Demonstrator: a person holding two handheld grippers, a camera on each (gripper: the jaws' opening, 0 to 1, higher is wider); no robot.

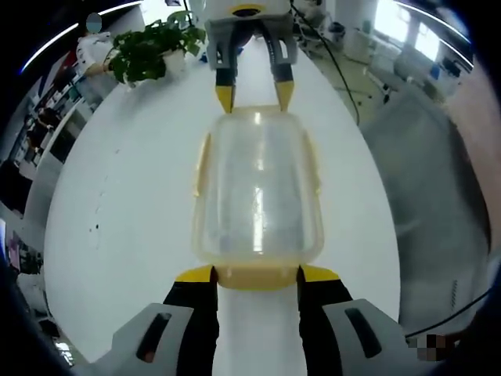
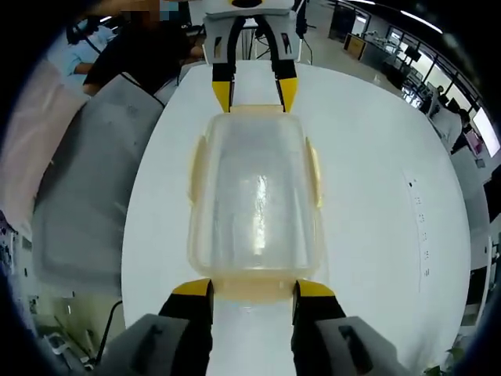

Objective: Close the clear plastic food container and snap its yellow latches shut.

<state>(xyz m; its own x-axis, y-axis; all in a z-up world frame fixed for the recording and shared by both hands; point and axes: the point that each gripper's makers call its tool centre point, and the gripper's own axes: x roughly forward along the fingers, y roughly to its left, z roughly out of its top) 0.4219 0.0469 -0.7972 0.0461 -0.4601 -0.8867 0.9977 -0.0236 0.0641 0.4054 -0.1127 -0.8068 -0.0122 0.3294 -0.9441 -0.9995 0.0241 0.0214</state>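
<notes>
A clear plastic container lies lengthwise on the white table with its lid on top. Thin yellow latches run along its long sides; whether they are snapped down I cannot tell. My left gripper is open at the near end, its yellow-tipped jaws on either side of the yellow end latch. At the far end my right gripper faces it, tips at the rim. In the right gripper view the same container lies between my open right gripper and the left gripper.
A potted plant stands at the far left of the table in the left gripper view. A grey chair sits close to the table's edge, with a cable below it. People are behind the table's end.
</notes>
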